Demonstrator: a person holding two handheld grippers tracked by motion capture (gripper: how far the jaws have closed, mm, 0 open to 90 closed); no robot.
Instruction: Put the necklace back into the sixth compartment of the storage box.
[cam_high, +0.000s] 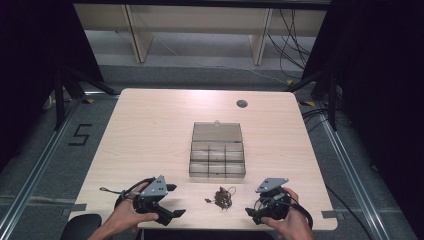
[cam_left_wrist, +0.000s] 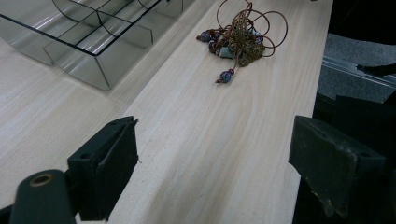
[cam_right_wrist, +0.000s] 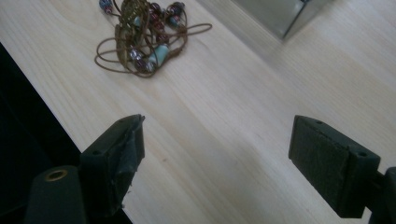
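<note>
**Mia:** What is the biggest thing here?

**Ben:** The wooden table (cam_high: 150, 130). It is pale and has a small round hole (cam_high: 242, 103) near the far edge.

**Mia:** And what comes next?

**Ben:** A clear plastic box (cam_high: 217, 160) in the middle of the table. Its lid (cam_high: 217, 132) is flipped open at the back. Inside are little walls that make small rooms.

**Mia:** What about the grabbers?

**Ben:** A person holds one in each hand, near the front edge. The left gripper (cam_high: 170, 201) has its jaws spread wide, with nothing between them, just bare table. The right gripper (cam_high: 256, 212) also has its jaws wide apart and holds nothing.

**Mia:** What is the littlest thing?

**Ben:** A tangled bead necklace (cam_high: 221, 197). It lies on the table between the two grippers, just in front of the box and not touching it. In the left gripper view the necklace (cam_left_wrist: 240, 39) shows brown cord loops with blue and red beads. No jaw touches it.
</note>
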